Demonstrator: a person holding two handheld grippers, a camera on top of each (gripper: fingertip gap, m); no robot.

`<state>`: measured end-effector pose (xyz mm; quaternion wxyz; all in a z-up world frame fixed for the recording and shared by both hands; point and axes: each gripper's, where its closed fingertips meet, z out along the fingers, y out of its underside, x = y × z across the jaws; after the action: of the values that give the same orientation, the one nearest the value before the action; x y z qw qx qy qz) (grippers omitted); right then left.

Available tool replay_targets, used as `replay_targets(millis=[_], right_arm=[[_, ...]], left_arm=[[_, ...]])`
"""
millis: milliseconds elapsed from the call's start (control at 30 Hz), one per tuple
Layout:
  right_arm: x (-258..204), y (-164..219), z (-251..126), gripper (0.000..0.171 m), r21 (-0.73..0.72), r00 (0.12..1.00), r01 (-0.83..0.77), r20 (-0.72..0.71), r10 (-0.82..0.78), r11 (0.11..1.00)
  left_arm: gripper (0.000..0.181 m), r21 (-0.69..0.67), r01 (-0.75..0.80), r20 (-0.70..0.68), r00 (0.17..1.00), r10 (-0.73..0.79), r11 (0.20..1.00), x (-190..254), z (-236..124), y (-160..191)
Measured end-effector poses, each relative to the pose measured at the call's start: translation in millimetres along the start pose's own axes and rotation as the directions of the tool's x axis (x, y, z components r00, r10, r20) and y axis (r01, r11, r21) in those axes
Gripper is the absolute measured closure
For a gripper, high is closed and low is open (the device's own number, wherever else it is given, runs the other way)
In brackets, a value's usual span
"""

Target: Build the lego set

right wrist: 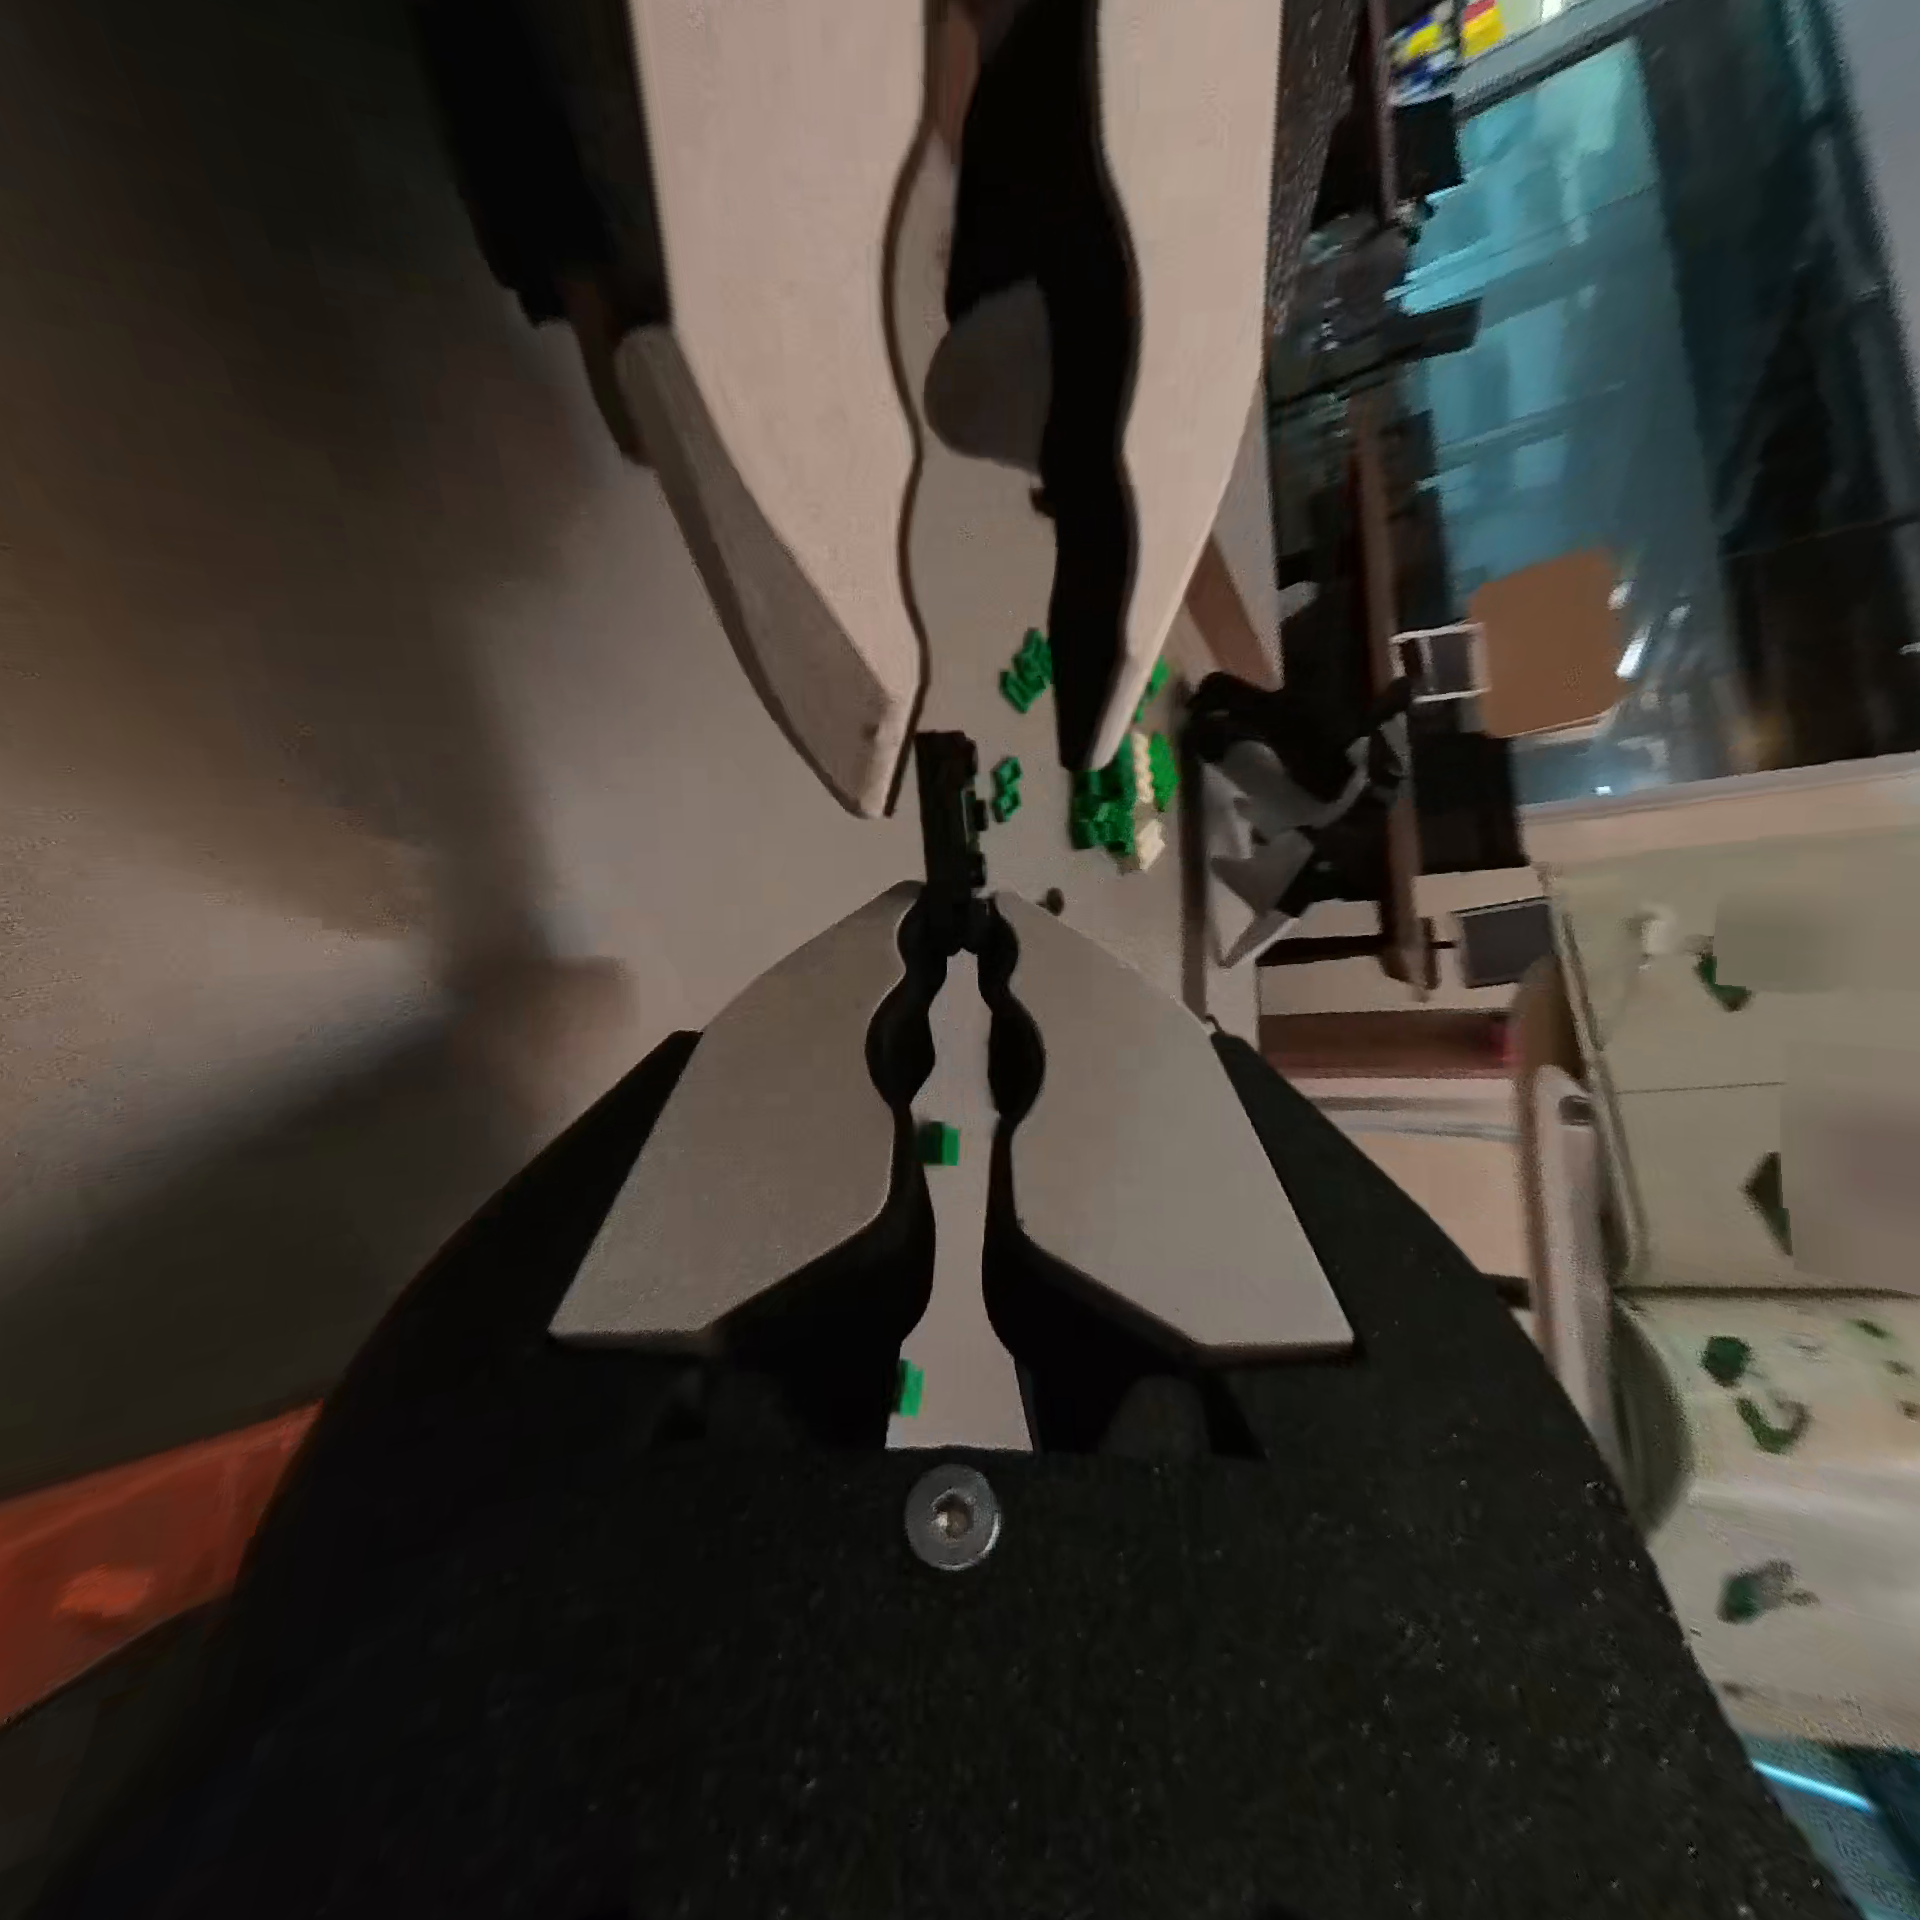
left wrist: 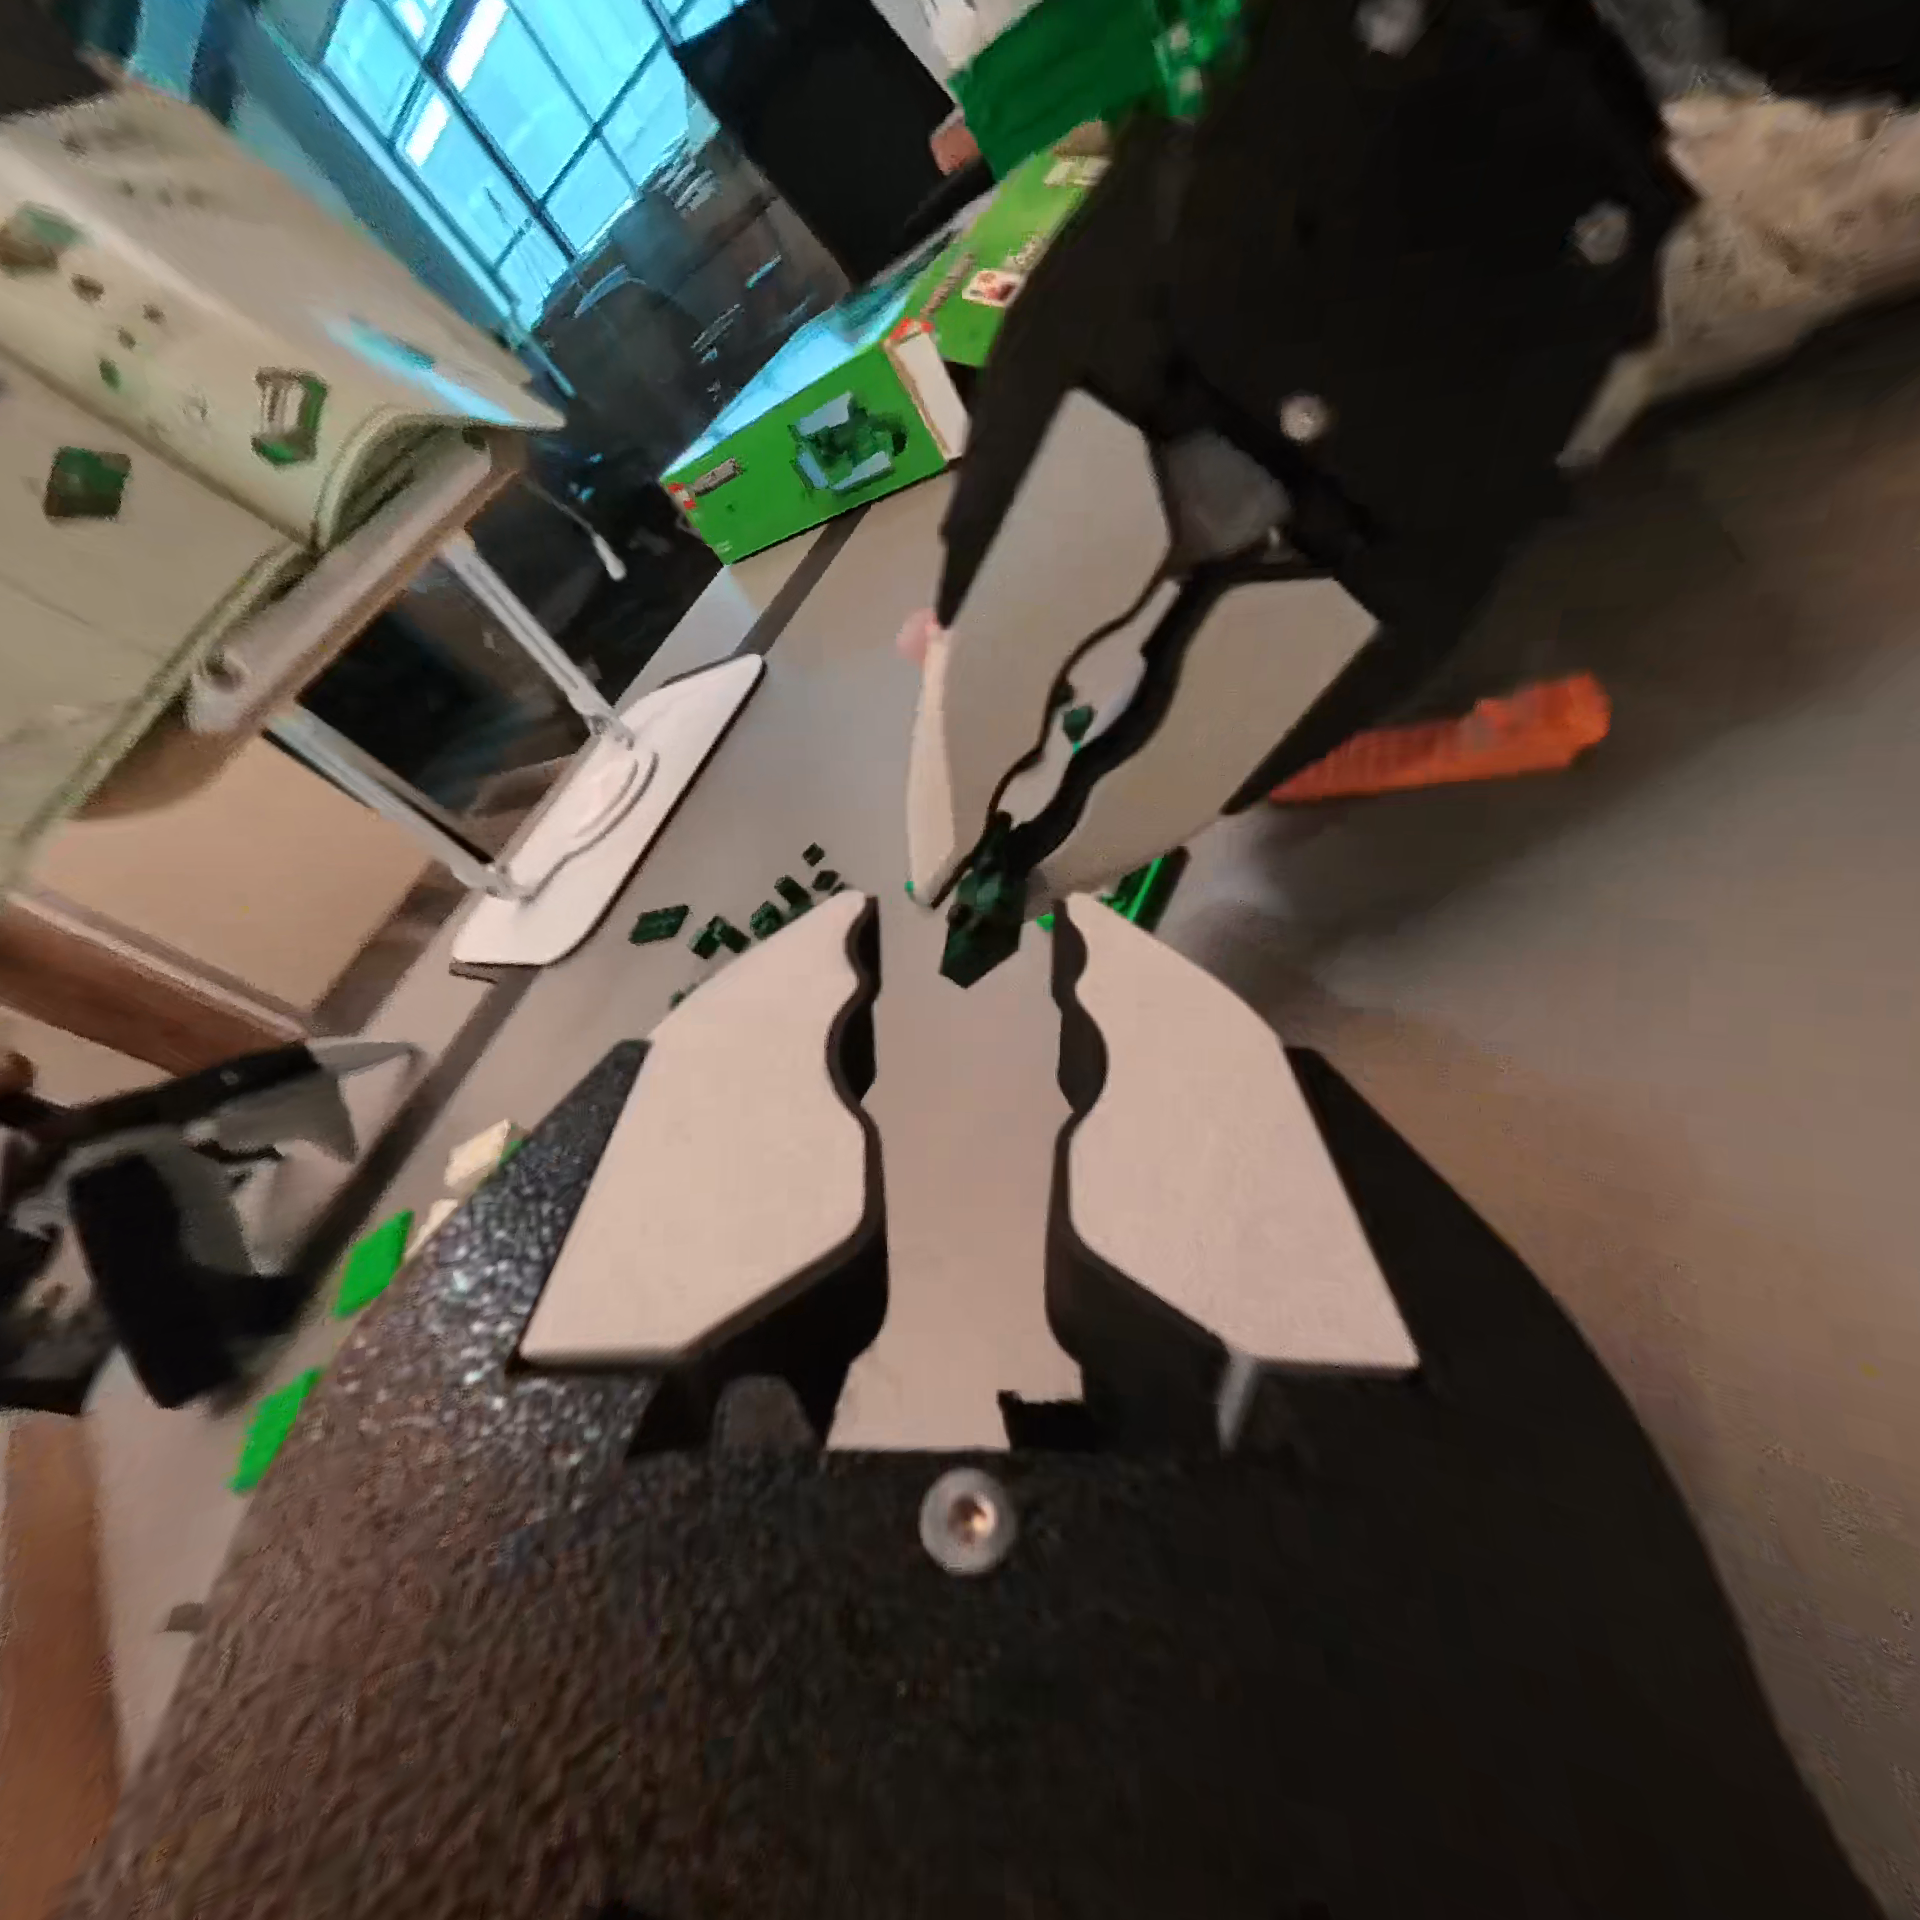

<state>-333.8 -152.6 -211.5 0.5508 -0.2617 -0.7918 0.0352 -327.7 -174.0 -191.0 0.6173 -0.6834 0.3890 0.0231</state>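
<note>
Here the right gripper (right wrist: 951, 914) has its fingers clamped on a small dark-green piece (right wrist: 951, 821), held in the air above the surface (left wrist: 966, 1195). The left gripper (left wrist: 966, 914) faces it with fingers apart, the piece just ahead of its tips and one tip about touching it.

The piece looks light, rigid and smooth, so it could twist or slip in a tip pinch. Gripping its flat sides, clear of the studs, seems the safest hold.

Loose green bricks (right wrist: 1117, 800) lie scattered on the surface beyond. A green box (left wrist: 821, 447) stands farther back, an orange brick separator (left wrist: 1455, 738) lies to the side, and an open booklet (left wrist: 187, 343) rests on a stand. Nothing lies between the two grippers but the piece itself.
</note>
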Motion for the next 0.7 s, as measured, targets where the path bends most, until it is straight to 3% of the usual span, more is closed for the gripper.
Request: replay_targets(millis=[100,200,367,600,700], right_arm=[[-3.8,0.1,-1.5,0.166,-0.001,0.997,-0.047,0.058,0.047,0.999],[-7.5,0.4,-2.6,0.165,-0.008,0.993,-0.069,0.095,0.070,0.998],[-4.5,1.3,-2.9,0.165,-0.042,0.998,-0.009,0.061,0.011,0.999],[5.7,2.4,-2.3,0.165,-0.124,0.979,0.177,-0.083,-0.188,0.976],[1.6,3.4,-1.0,0.166,-0.118,0.990,0.130,-0.040,-0.136,0.985]], left_arm=[[0.166,-0.007,-0.102,-0.008,0.995,0.102,0.995,9.1,2.6,-0.9],[0.171,-0.018,-0.110,-0.015,0.994,0.110,0.994,11.0,4.3,1.2],[0.171,-0.011,0.024,-0.060,0.998,-0.025,1.000,10.7,4.6,1.4],[0.171,-0.009,0.145,-0.073,0.987,-0.145,0.989,7.1,4.9,2.5],[0.171,-0.019,0.119,-0.070,0.990,-0.120,0.993,8.6,5.7,4.7]])
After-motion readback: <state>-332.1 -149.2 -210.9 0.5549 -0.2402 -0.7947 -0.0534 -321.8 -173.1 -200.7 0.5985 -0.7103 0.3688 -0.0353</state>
